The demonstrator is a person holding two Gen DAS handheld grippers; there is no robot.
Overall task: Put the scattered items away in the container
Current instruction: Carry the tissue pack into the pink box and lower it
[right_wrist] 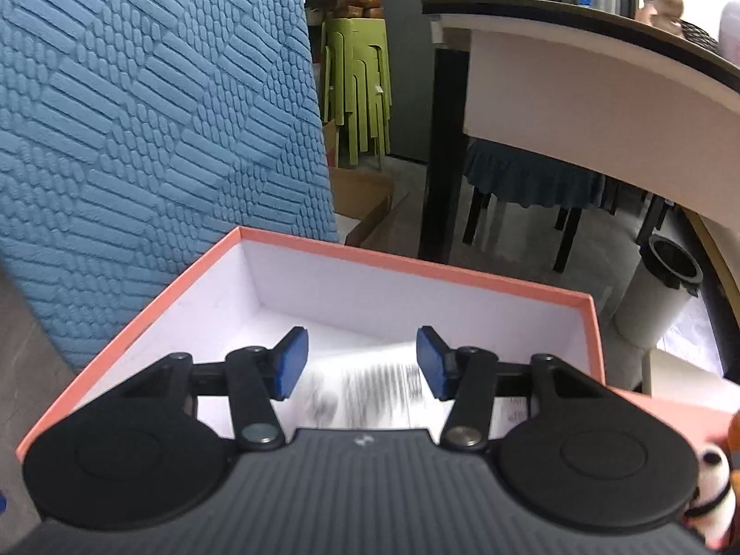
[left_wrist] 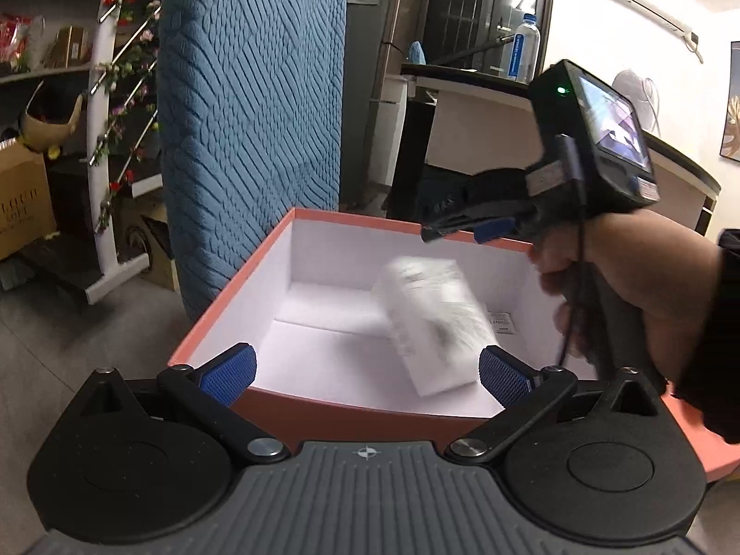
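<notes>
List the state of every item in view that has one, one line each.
Orange box: open, lid off, white inside.
White packet: inside the box, blurred, tilted, free of both grippers.
Left gripper: jaws open, empty, at the box's near rim.
Right gripper: jaws open, empty, above the packet.
Water bottle: upright on the counter.
Green stools: stacked.

Dim indoor light, both views. White box interior (left_wrist: pixel 323 319) brightest area, lit evenly from above, soft shadow in far corner. White pack (left_wrist: pixel 434 323) smeared by motion blur in both views; its print unreadable. Far right wall (left_wrist: pixel 582 23) pale, slightly washed out. Strong fisheye bending at edges: counter (right_wrist: pixel 578 88) curves. Blue cushion (right_wrist: pixel 138 115) sharp, texture crisp.
</notes>
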